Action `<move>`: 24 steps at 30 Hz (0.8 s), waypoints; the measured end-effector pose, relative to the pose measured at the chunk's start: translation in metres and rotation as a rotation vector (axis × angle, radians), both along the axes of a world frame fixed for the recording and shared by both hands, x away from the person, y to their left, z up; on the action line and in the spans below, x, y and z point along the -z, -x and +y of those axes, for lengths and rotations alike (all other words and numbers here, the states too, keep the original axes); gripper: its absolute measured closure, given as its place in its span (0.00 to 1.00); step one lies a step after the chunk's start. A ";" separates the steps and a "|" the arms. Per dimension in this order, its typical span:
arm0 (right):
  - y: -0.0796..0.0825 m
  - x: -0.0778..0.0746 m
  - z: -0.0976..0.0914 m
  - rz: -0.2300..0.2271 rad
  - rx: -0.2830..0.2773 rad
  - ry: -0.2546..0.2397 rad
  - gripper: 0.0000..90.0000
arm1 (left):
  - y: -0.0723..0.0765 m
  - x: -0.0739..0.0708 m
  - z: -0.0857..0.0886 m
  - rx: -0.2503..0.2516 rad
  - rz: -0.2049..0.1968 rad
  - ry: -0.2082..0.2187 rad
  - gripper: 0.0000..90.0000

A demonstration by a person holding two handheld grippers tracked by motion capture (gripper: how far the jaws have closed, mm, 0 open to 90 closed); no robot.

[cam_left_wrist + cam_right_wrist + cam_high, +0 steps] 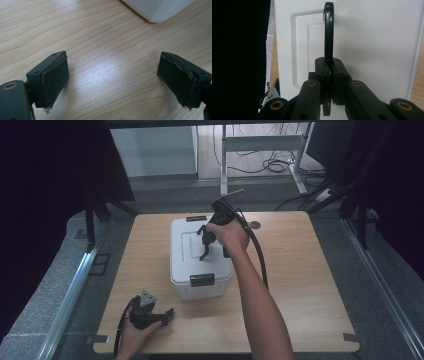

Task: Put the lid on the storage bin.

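The white box (200,257) is sitting mid-worktop (300,285) — the right hand-held gripper (329,72) is pinching its black handle (328,32) upright above the lid; the left hand-held gripper (112,80) is resting wide open, empty, near the box's front corner.

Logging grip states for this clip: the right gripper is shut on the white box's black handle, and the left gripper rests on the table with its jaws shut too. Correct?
Not quite. The left gripper is open: the left gripper view shows its jaws wide apart over bare table. The rest holds: the right gripper is shut on the black handle of the white box.
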State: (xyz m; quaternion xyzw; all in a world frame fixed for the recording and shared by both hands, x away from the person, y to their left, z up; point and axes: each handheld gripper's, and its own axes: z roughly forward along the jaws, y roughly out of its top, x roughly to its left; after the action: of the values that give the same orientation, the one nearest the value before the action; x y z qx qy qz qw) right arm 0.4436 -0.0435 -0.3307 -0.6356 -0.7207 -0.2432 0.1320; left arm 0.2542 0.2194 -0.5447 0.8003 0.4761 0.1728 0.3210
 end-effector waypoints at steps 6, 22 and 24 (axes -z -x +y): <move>-0.002 0.003 0.002 0.005 0.005 0.011 0.95 | 0.000 0.000 0.000 -0.005 0.000 0.005 0.11; -0.015 0.016 0.013 0.024 -0.006 0.029 0.95 | 0.000 0.000 0.000 -0.004 0.000 0.004 0.11; -0.016 0.019 0.015 0.026 -0.007 0.027 0.95 | 0.000 0.000 0.000 -0.001 -0.001 0.002 0.11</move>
State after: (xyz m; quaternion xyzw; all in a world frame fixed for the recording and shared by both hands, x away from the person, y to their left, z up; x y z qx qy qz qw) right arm 0.4597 -0.0282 -0.3500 -0.6378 -0.7244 -0.2248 0.1338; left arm 0.2542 0.2193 -0.5448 0.7996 0.4765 0.1731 0.3218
